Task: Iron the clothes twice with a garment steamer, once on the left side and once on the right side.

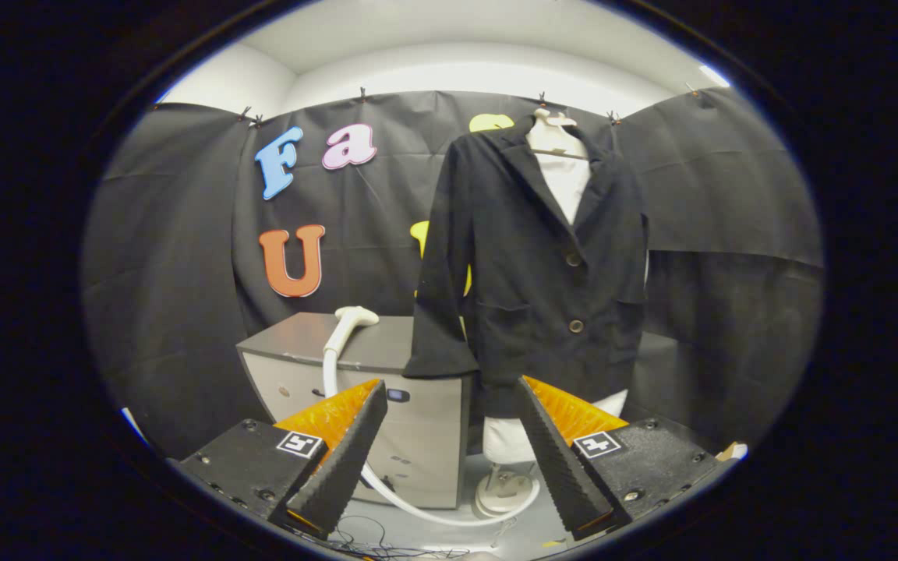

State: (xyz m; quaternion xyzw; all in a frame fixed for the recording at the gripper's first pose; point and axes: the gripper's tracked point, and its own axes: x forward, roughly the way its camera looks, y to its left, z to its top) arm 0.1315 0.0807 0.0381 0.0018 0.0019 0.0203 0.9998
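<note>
Between our jaws, spread wide and holding nothing, we see the gripper (449, 452) facing a black jacket (539, 265) hanging upright on a mannequin. Beyond the left finger, the steamer head (349, 323) lies on a grey cabinet (363, 389), nozzle pointing away, hose (418, 506) trailing down.

A black jacket (535, 265) with dark, dull-brown buttons is seen at twelve o'clock beyond the fingers, worn over a white mannequin (566, 175) (white is repeated at the torso's lower end and its round base). At eleven o'clock a grey cabinet (387, 389) is seen, darker on top and paler on its front. A white steamer head (351, 319) and white hose (418, 506) are seen there. The floor (449, 534) appears pale grey, though poorly seen.
</note>
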